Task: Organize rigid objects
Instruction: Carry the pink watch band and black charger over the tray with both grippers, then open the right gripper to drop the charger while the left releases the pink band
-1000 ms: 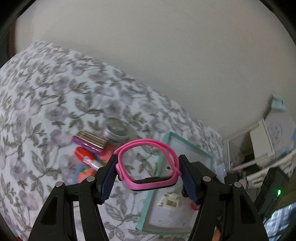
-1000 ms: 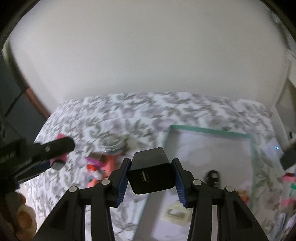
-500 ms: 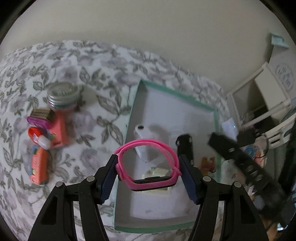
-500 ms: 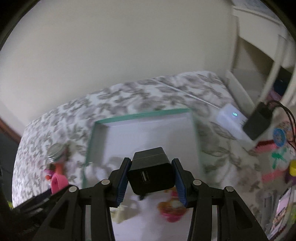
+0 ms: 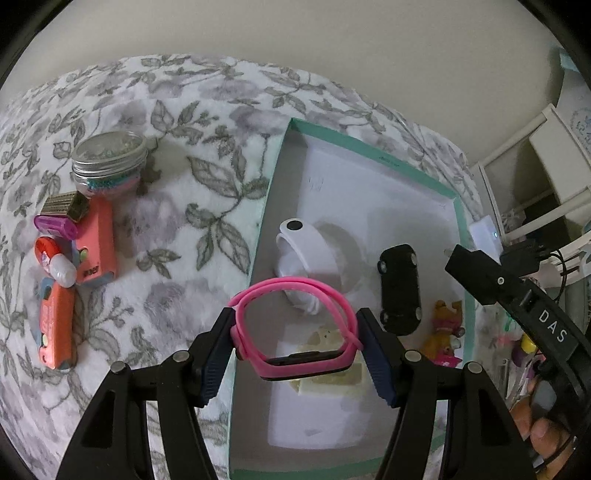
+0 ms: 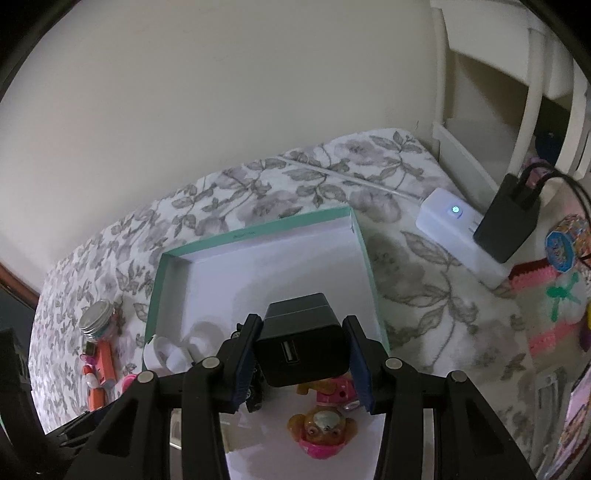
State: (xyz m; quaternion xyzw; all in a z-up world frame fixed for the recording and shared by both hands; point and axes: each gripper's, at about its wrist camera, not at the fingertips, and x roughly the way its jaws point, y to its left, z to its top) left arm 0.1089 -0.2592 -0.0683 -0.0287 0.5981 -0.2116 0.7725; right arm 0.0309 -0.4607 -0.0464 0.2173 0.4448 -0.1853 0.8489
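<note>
Left wrist view: sits behind the left gripper (image 5: 297, 341), looking steeply down along its fingers, close above the near left part of the teal-rimmed box (image 5: 271, 192).
Left wrist reach: floral bedspread (image 5: 192, 147) to the left, plain wall (image 5: 295, 33) above, white shelving at the right edge.
Right wrist view: behind the right gripper (image 6: 303, 358), tilted down over the box's near right part, a little less steeply (more wall shows).
Right wrist reach: white power strip (image 6: 454, 225) and shelving on the right.
Shared ground: the box interior, white band (image 5: 306, 247), black toy car (image 5: 400, 288), figurine (image 6: 325, 428), and the lidded jar (image 6: 95, 317) beside the box.
</note>
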